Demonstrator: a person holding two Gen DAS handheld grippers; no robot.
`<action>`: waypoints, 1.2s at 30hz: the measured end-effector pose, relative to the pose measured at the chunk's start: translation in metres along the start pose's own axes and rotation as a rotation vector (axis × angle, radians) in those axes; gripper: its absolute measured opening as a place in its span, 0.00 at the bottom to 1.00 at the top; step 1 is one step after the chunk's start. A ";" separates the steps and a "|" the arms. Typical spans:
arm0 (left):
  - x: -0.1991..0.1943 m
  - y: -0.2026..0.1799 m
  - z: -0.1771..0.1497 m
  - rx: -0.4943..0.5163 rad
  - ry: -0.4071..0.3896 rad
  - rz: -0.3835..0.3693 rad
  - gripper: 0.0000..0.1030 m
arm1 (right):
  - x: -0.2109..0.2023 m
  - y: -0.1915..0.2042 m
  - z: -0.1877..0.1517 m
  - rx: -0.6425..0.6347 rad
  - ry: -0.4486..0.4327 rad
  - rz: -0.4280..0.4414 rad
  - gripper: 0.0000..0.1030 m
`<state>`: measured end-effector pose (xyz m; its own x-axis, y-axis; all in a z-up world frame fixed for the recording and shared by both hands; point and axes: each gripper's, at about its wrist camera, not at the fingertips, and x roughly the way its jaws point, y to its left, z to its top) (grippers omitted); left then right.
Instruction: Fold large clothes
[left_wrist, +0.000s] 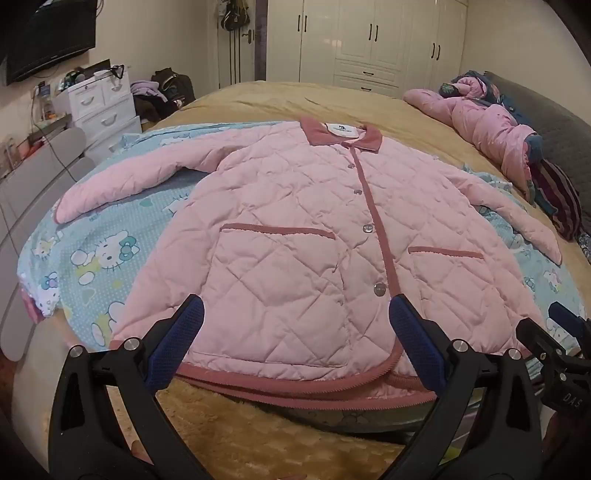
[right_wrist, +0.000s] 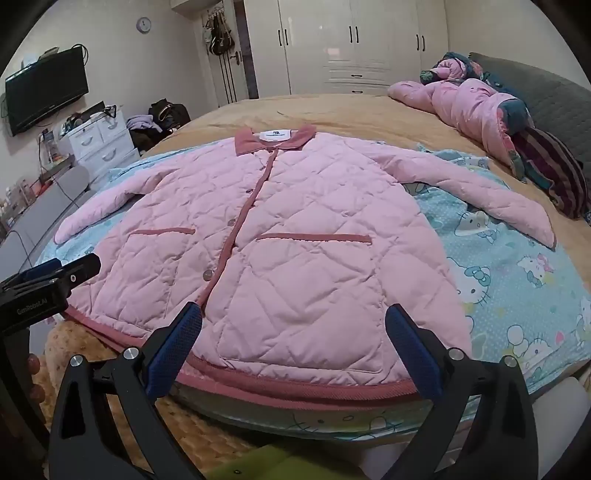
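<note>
You're facing white wardrobes lining the far wall; a TV is hanging left, above white drawers, beside a tan bed.

The jacket is pale pink with diamond quilting; its collar, placket, pocket edges and hem are dusty rose, its buttons silvery. Under it the sheet is light blue with white cartoon cats. The bed cover is mustard tan. Far right, a glossy pink coat lies by a dark striped cushion. Each tool is black with blue pads. The wardrobe is cream with black handles.
</note>
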<state>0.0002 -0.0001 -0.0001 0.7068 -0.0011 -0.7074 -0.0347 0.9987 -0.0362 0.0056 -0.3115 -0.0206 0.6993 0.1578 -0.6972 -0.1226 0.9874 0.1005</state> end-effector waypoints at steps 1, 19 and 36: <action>0.000 0.000 0.000 -0.001 0.001 0.000 0.91 | 0.000 0.001 0.000 -0.005 -0.001 -0.001 0.96; -0.003 -0.007 -0.001 0.003 -0.004 -0.003 0.91 | -0.002 -0.003 0.000 0.001 -0.019 -0.025 0.96; -0.004 -0.005 0.001 0.004 -0.008 -0.006 0.91 | -0.002 -0.002 0.000 -0.007 -0.017 -0.019 0.96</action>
<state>-0.0024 -0.0050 0.0035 0.7125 -0.0063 -0.7016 -0.0283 0.9989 -0.0376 0.0041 -0.3134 -0.0193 0.7131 0.1395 -0.6870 -0.1142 0.9900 0.0825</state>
